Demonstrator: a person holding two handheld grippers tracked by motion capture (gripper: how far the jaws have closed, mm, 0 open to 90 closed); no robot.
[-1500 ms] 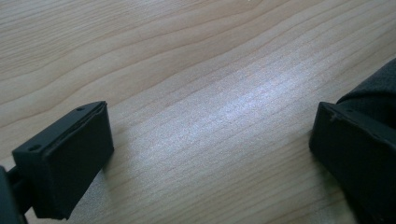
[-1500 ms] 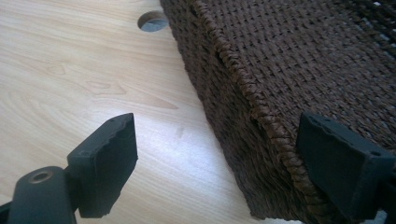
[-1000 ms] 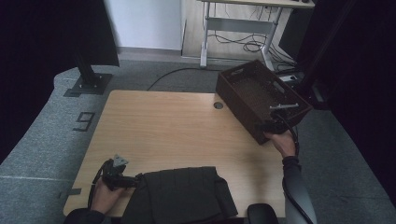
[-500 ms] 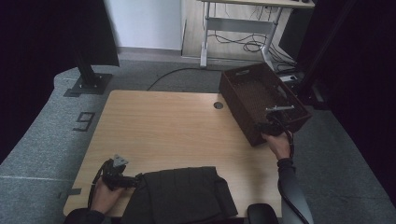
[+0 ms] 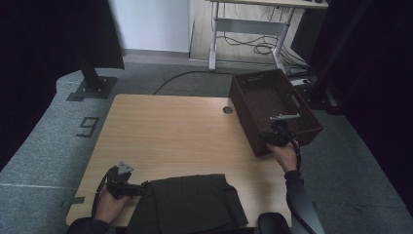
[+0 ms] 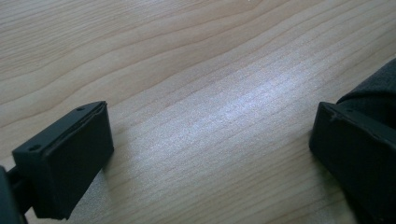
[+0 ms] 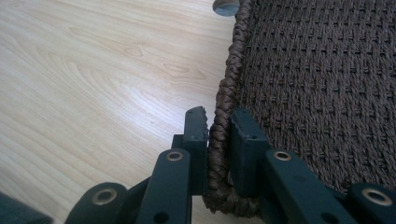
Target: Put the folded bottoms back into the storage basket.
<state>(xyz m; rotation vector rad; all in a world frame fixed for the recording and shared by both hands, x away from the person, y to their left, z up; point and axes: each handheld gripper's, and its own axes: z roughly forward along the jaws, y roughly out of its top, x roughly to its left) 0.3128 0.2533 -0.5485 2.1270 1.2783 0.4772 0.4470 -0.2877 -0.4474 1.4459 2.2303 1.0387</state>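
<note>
Right tool point(image 7: 218, 128) is pinching the braided rim of the brown woven basket point(image 5: 272, 105) — one jaw outside, one inside the wall, and the jaws have just been closing onto it. The basket sits at the upper right of the high view, on the far right corner of the tabletop point(image 5: 170, 131) and partly past its edge. Left tool point(image 5: 125, 183) is spread, with nothing between the jaws, low on the bare wood at the lower left of that view, just beside the dark folded cloth point(image 5: 190, 204).

My read: the step is dragging the basket inward. Do it well — keep the pinch square on the braid, pull low and level so the far side doesn't tip, go slow off the edge. Left tool stays clear of the path.
</note>
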